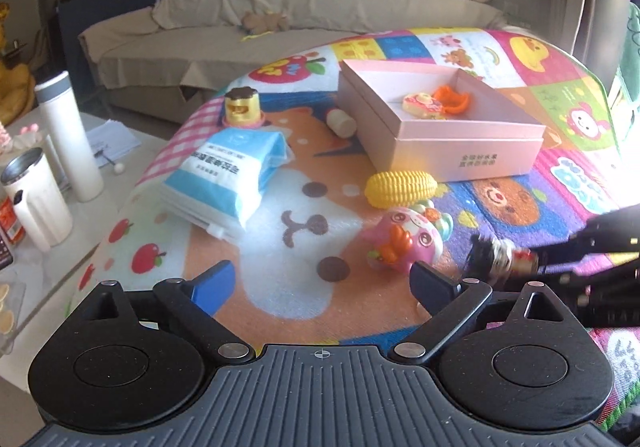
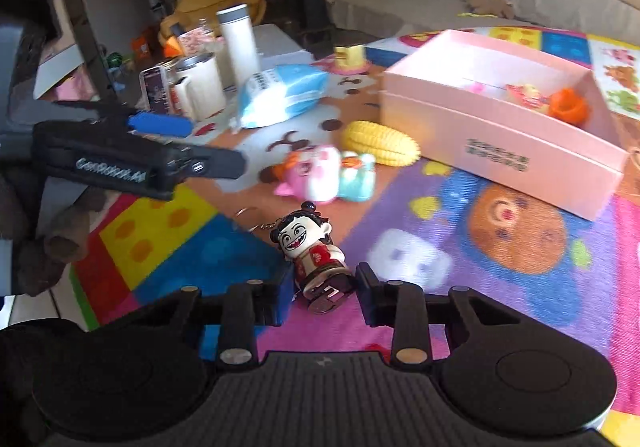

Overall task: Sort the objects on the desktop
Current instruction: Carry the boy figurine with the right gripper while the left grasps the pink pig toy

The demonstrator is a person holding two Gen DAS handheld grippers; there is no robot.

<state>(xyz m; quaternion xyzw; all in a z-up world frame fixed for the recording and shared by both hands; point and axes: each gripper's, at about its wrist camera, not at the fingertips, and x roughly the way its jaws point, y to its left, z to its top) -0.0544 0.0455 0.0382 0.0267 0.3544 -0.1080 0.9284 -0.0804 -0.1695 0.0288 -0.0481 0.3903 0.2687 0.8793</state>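
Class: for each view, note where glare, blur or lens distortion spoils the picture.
Left wrist view: sunlight glare washes out the mat's right edge; the small figurine is motion-blurred; the fisheye curves the sofa. Right wrist view: the mat is smeared, the pink box soft.

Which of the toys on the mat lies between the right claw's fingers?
The small grinning figurine with black hair buns and keyring; the others lie farther off.
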